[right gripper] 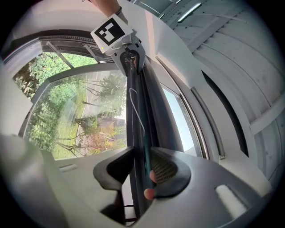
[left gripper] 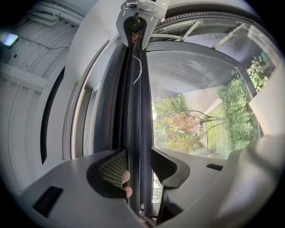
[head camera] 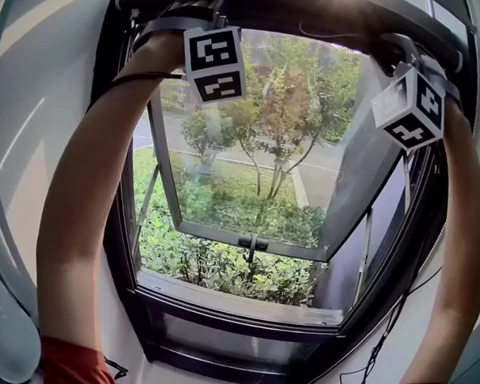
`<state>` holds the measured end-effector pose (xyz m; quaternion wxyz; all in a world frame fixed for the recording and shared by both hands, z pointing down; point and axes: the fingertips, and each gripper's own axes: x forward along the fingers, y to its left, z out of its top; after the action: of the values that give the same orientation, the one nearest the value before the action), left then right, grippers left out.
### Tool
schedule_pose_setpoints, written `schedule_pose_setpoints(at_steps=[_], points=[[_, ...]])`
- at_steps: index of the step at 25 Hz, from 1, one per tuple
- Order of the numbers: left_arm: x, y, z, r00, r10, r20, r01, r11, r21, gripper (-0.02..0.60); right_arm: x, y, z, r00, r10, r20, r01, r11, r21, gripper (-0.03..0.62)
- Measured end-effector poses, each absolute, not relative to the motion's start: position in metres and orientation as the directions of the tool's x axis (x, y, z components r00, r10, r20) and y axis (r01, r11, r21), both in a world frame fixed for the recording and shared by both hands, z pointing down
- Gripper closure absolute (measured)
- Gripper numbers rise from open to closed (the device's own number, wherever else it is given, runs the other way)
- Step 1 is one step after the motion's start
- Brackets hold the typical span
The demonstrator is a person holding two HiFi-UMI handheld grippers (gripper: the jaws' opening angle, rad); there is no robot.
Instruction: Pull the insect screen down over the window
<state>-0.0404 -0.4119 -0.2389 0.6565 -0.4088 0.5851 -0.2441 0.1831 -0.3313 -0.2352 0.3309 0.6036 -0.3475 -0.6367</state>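
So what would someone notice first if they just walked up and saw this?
A left arm and a right arm stretch up to the window frame at its top, each carrying a cube with black-and-white squares. Beyond them the glass pane stands tilted outward over green trees and bushes. Up close, the left tongs and right tongs each stand open around a dark bar.

Black-and-white squares pattern the cube [head camera: 213,63] on the left gripper [left gripper: 137,156] and on the right gripper [right gripper: 142,156]. The window frame [head camera: 231,313] is black; the sleeve [head camera: 77,376] at seven o'clock is red.
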Motion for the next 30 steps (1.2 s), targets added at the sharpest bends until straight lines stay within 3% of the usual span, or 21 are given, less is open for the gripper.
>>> schedule_pose_setpoints(at_steps=[2,3,12,30], points=[[-0.040,-0.412,-0.239,0.197,-0.795,-0.573,-0.149,0.554,-0.819,0.436,0.185,-0.335,-0.230,-0.041,-0.868,-0.495,0.007,-0.496,0.869,0.408],[-0.040,-0.412,-0.240,0.197,-0.792,-0.578,-0.142,0.560,-0.816,0.436,0.186,-0.337,-0.229,-0.032,-0.874,-0.485,0.010,-0.485,0.874,0.407],[-0.041,-0.410,-0.241,0.197,-0.780,-0.595,-0.139,0.578,-0.804,0.437,0.193,-0.349,-0.228,0.034,-0.858,-0.512,0.136,-0.504,0.853,0.410],[-0.042,-0.405,-0.202,0.216,-0.820,-0.530,-0.134,0.513,-0.848,0.437,0.190,-0.346,-0.192,0.011,-0.887,-0.463,0.097,-0.459,0.883,0.431]])
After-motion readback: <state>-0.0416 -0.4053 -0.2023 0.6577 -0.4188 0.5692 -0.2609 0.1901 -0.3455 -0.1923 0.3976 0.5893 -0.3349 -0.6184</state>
